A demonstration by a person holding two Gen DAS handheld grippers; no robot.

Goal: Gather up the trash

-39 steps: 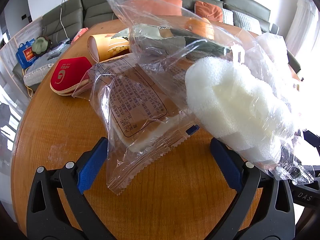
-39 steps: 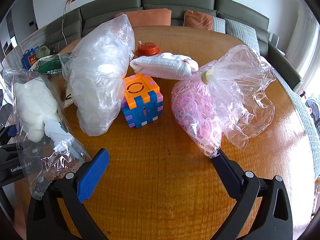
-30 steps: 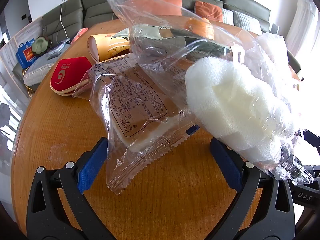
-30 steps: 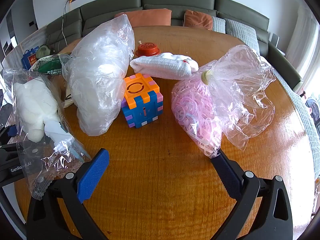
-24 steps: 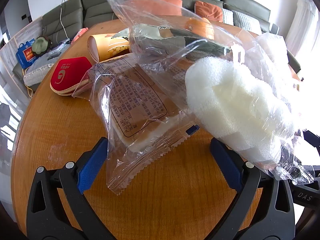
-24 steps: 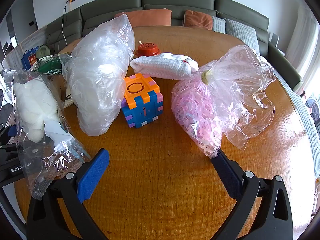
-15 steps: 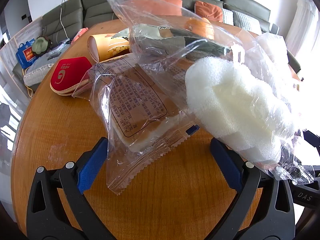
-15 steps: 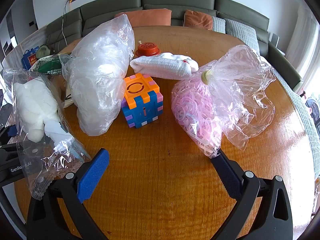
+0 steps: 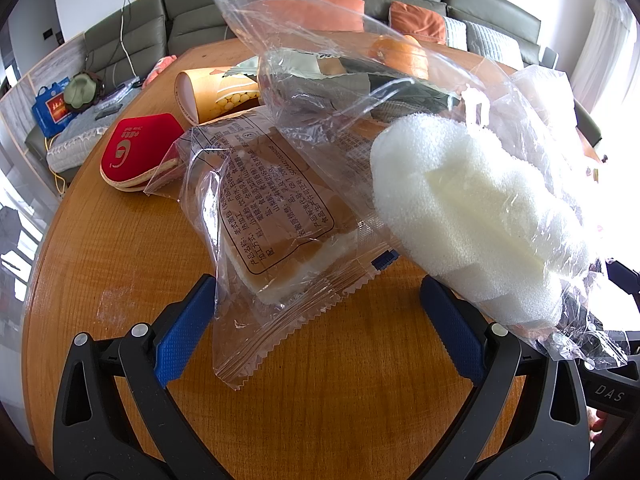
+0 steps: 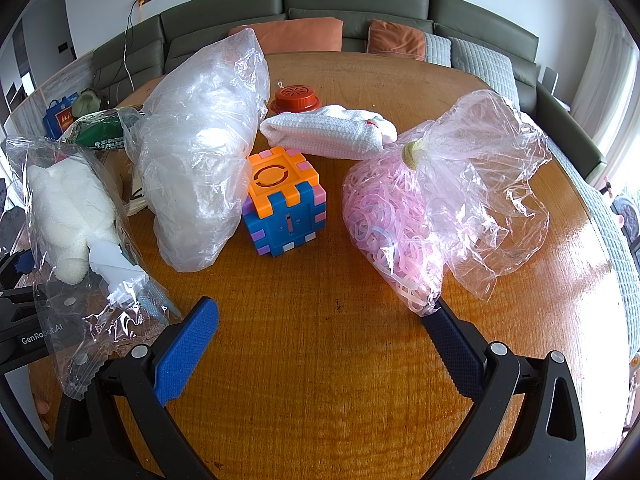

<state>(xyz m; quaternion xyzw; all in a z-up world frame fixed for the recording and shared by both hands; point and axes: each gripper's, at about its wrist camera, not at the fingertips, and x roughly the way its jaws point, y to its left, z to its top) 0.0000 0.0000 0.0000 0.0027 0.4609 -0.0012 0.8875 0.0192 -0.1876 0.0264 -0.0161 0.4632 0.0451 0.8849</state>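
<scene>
Across the round wooden table [image 10: 320, 380] we log items from largest down. Toward its left edge stands a crumpled clear plastic bag [image 10: 200, 160]; toward the right edge lies a clear bag of pink rubber bands [image 10: 400, 216], its lower tip touching our right gripper's [image 10: 320, 340] right finger. That gripper's fingers are spread wide, holding nothing. Near the front-left edge, a clear bag of white foam [image 9: 480, 216] leans over our left gripper's [image 9: 316, 320] right finger; the left fingers are likewise apart, with a printed bread wrapper [image 9: 280, 232] lying between them, ungripped. Mid-table: white folded cloth [image 10: 328, 136], coloured puzzle cube [image 10: 286, 200], small red lid [image 10: 296, 98].
</scene>
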